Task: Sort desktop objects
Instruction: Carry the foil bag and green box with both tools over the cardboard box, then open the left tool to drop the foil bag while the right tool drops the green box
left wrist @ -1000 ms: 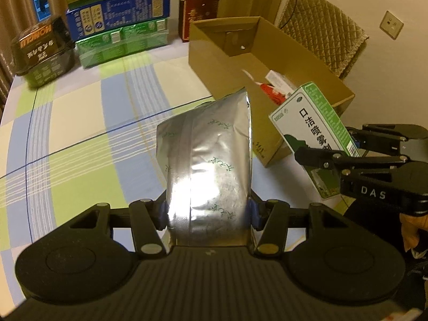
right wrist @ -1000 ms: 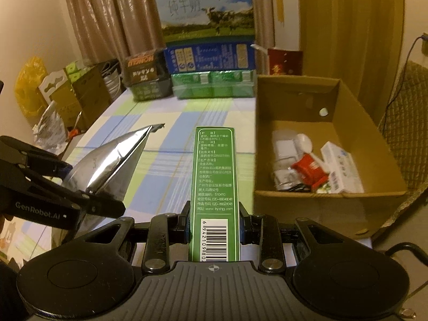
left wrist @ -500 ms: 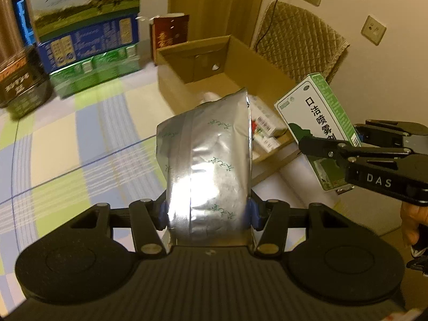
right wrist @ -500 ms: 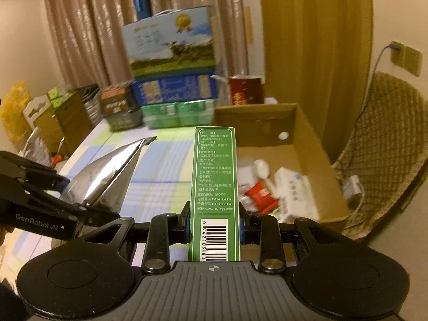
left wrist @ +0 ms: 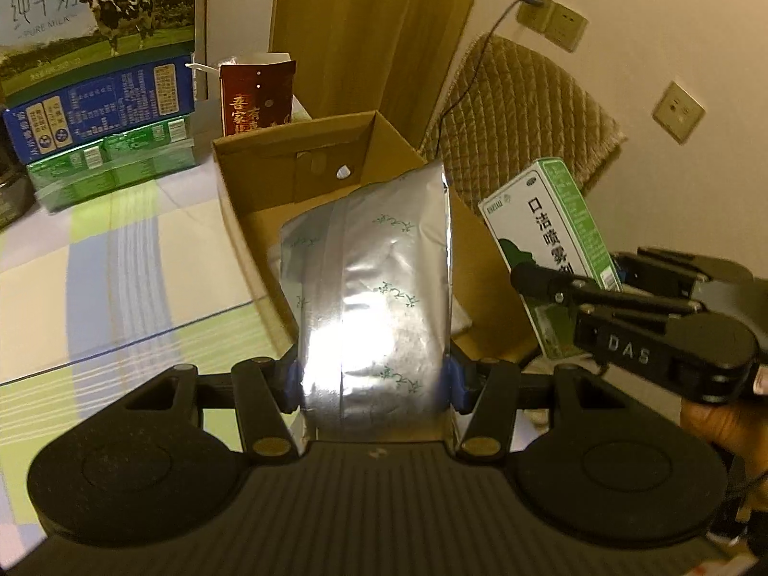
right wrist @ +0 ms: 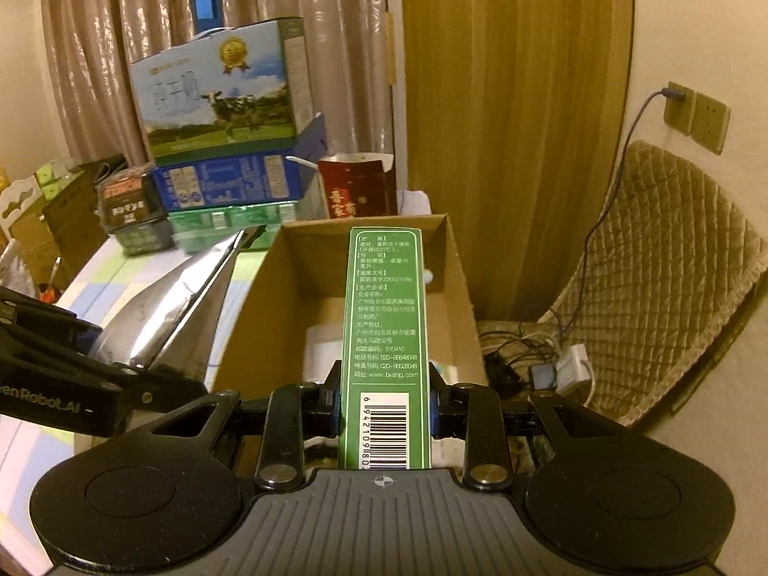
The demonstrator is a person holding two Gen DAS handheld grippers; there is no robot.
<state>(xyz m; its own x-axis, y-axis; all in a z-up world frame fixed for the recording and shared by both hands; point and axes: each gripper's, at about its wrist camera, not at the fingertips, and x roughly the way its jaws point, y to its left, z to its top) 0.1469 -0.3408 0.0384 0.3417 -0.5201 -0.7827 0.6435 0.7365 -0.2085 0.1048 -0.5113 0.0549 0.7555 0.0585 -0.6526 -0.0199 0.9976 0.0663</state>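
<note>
The surface (left wrist: 120,264) carries a checked cloth in pale green, blue and cream. At its far left edge stands a stack of cartons: a milk carton (right wrist: 216,91) printed with a cow on top, a blue carton (left wrist: 101,110) under it, and green shrink-wrapped packs (left wrist: 115,168) at the bottom. A dark red box (left wrist: 257,96) stands just right of the stack.

An open cardboard box (left wrist: 307,149) sits at the right end of the surface, with its far wall pierced by a handle cut-out. White packets lie on its floor; they are too blurred to identify. Right of the box, a quilted chair (right wrist: 657,259) stands against the wall, with a cable and a white power strip at its foot.

The left gripper (left wrist: 372,377) holds a silver foil pouch (left wrist: 379,283) upright. The fingers (left wrist: 290,374) press on both lower edges of the pouch. In the left wrist view the pouch overlaps the open top of the cardboard box.

The right gripper (right wrist: 384,403) holds a narrow green carton (right wrist: 384,317) upright, barcode end nearest the camera. The fingers (right wrist: 331,398) are clamped narrow on its two sides. In the right wrist view the carton overlaps the box opening. In the left wrist view it appears to the right of the pouch, near the right wall of the box.
</note>
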